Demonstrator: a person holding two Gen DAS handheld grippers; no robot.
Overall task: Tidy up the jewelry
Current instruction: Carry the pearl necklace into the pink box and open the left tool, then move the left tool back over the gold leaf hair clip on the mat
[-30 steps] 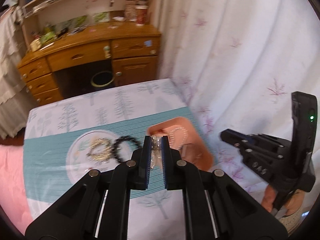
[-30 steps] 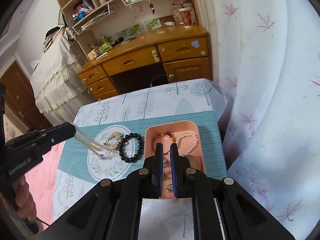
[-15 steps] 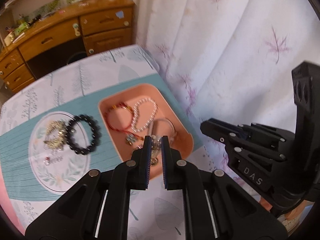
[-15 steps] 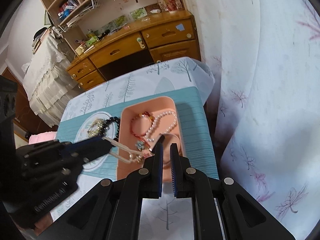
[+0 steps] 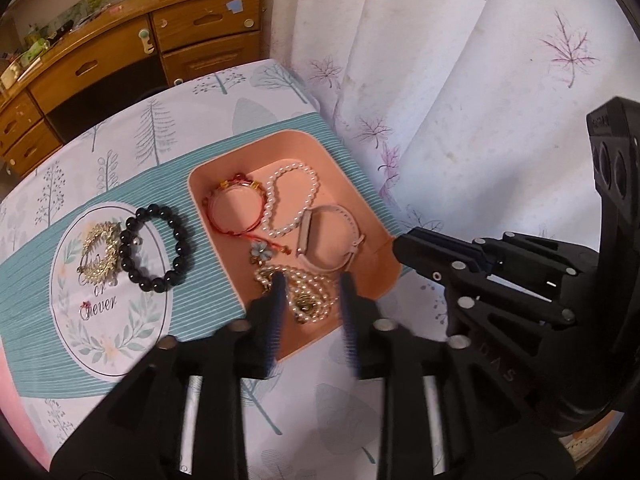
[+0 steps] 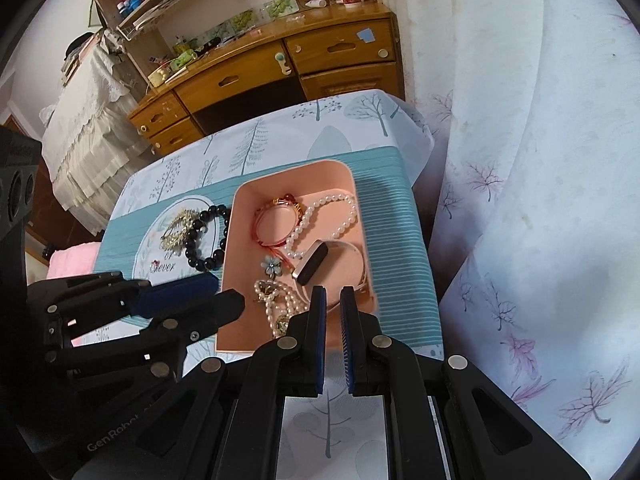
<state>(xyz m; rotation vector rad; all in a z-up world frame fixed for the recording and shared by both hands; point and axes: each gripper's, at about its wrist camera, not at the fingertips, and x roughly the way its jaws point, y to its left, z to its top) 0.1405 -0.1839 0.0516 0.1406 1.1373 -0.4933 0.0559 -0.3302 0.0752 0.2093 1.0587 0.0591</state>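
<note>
A pink tray (image 5: 360,184) (image 6: 248,208) on the table holds a red string bracelet (image 5: 234,210) (image 6: 276,220), a white pearl strand (image 5: 292,200) (image 6: 332,216), a watch (image 5: 332,240) (image 6: 316,264), a blue flower charm (image 5: 262,251) and a pearl-and-gold necklace (image 5: 308,292) (image 6: 276,304). My left gripper (image 5: 312,284) is open just above that necklace, which lies loose in the tray. My right gripper (image 6: 333,294) is nearly shut and empty at the tray's near right edge. A black bead bracelet (image 5: 156,248) (image 6: 204,236) and a gold piece (image 5: 98,254) (image 6: 176,230) lie on the teal mat.
The teal mat (image 5: 36,248) has a round white print. A white leaf-print curtain (image 5: 460,80) hangs close on the right. A wooden desk (image 6: 280,60) stands beyond the table. The right gripper body (image 5: 520,280) is beside the tray.
My left gripper has opened and the pearl-and-gold necklace it carried now lies in the tray. Both grippers have moved closer over the tray.
</note>
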